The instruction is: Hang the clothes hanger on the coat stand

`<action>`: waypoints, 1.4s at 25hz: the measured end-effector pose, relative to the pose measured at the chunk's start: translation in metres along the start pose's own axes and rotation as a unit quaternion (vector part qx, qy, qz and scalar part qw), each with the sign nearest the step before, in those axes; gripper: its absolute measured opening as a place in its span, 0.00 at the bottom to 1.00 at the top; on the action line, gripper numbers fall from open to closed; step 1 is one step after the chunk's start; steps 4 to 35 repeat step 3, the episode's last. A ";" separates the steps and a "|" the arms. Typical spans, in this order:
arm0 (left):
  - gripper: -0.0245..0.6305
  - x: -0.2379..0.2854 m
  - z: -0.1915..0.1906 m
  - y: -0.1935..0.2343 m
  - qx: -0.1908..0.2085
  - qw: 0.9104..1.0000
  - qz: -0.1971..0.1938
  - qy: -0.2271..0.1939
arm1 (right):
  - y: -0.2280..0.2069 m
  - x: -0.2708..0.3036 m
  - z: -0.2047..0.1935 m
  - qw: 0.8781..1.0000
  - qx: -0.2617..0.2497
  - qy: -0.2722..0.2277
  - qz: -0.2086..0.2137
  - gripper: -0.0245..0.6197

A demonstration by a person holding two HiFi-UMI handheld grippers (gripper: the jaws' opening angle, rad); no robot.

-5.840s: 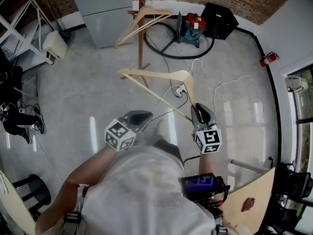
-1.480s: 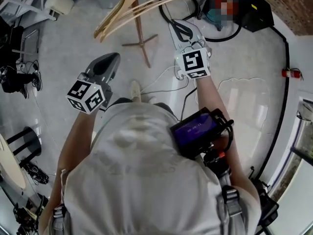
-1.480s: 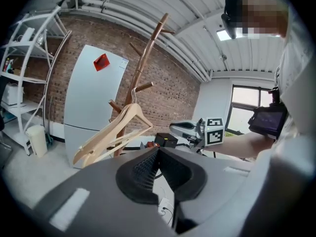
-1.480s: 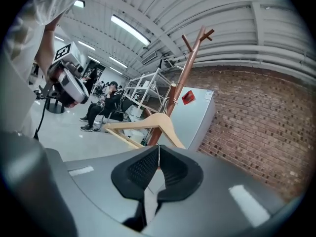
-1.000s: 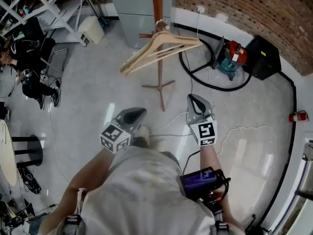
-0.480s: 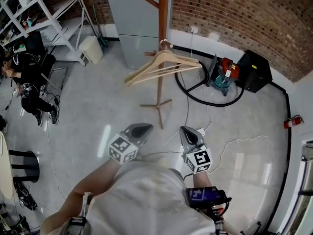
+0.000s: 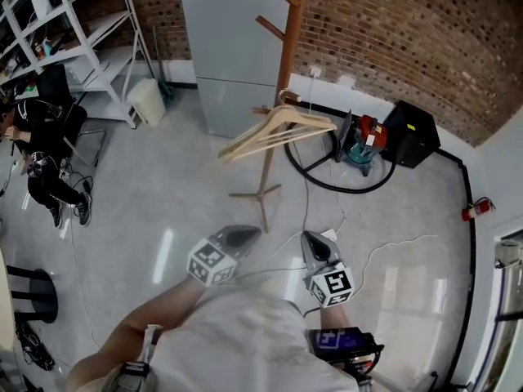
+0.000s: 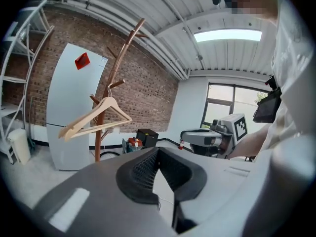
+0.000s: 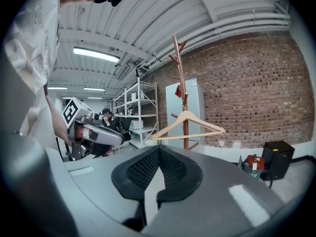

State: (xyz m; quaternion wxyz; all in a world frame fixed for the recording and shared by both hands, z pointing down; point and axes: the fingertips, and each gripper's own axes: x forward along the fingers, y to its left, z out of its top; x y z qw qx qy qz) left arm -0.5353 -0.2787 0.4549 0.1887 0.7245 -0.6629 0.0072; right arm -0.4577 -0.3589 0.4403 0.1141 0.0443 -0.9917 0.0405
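Hanger (image 7: pixel 260 129) hangs on coat stand (image 7: pixel 288 47), well apart from both closed jaws.

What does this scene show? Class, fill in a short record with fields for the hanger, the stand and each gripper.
hanger: wooden, hanging tilted from a peg on the stand
stand: wooden pole with pegs, upright near the brick wall
left gripper: shut, empty, well clear of the hanger
right gripper: shut, empty, well clear of the hanger
task: looks done
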 end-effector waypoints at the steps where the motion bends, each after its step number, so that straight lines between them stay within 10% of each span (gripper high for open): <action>1: 0.04 -0.003 0.003 0.000 -0.001 1.000 -0.005 0.000 | 0.005 -0.001 0.002 1.000 0.000 0.003 -0.003 0.06; 35: 0.04 -0.009 0.008 0.000 -0.003 1.000 -0.014 0.001 | 0.014 -0.003 0.006 1.000 0.001 0.008 -0.011 0.06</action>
